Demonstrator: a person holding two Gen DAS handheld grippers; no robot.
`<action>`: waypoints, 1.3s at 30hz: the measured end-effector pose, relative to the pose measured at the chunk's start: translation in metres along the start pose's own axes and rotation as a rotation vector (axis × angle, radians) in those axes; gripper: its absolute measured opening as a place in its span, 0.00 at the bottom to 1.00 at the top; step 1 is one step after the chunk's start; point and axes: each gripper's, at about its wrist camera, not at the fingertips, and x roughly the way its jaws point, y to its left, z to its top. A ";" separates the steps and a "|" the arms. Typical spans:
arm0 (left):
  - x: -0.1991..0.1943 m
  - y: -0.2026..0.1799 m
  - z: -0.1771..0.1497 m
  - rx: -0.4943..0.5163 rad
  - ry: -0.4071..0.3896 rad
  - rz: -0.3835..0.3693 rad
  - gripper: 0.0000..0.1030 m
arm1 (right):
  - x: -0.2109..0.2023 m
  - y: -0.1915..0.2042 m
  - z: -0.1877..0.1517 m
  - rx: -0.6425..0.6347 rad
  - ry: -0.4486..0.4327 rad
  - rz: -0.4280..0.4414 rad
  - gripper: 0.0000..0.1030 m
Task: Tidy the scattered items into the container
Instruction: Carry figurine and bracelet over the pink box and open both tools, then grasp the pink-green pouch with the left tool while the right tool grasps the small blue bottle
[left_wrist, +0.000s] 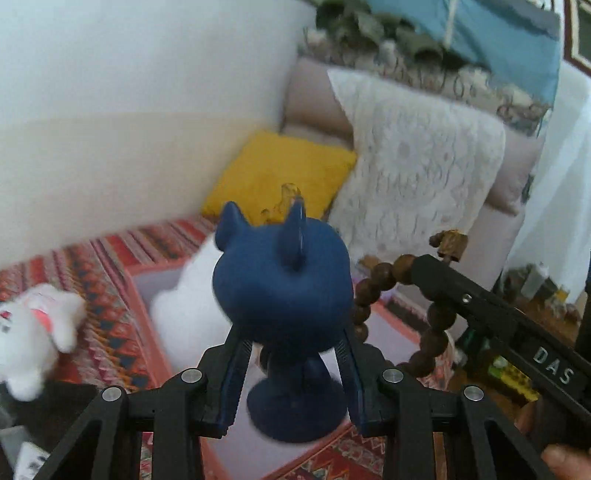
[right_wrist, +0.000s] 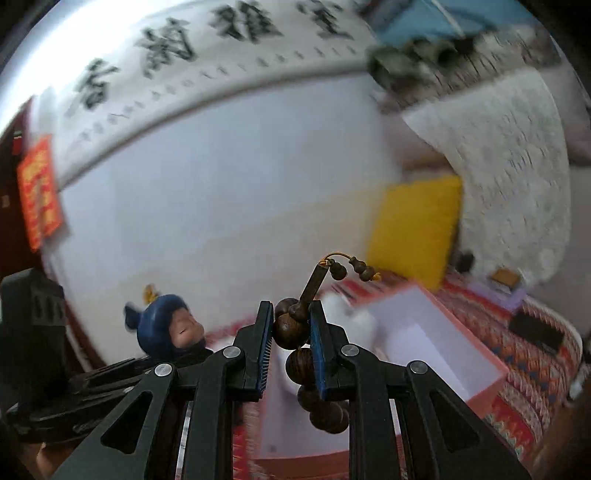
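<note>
My left gripper (left_wrist: 293, 341) is shut on a dark blue figurine (left_wrist: 282, 280) with two pointed ears, held over the pink box (left_wrist: 147, 306). The same blue figurine (right_wrist: 166, 326) shows its sleeping face at the lower left of the right wrist view. My right gripper (right_wrist: 291, 317) is shut on a string of brown wooden beads (right_wrist: 290, 325) that hangs down below the fingers. Those wooden beads (left_wrist: 373, 291) and the right gripper (left_wrist: 428, 269) also appear at the right of the left wrist view. A white plush (left_wrist: 192, 310) lies inside the box.
A white plush cat (left_wrist: 37, 328) lies on the patterned red rug (left_wrist: 85, 280) left of the box. A yellow cushion (left_wrist: 280, 173) and a white lace-covered sofa (left_wrist: 417, 158) stand behind. The pink box (right_wrist: 476, 332) has white inner walls.
</note>
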 end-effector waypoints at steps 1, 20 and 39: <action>0.011 0.001 -0.001 0.006 0.018 0.010 0.39 | 0.013 -0.010 -0.002 0.008 0.031 -0.017 0.20; -0.046 0.054 -0.033 -0.125 -0.039 0.239 0.88 | 0.074 -0.012 -0.034 0.087 0.185 -0.022 0.76; -0.275 0.304 -0.247 -0.697 -0.012 0.842 0.95 | 0.084 0.214 -0.131 -0.203 0.383 0.299 0.88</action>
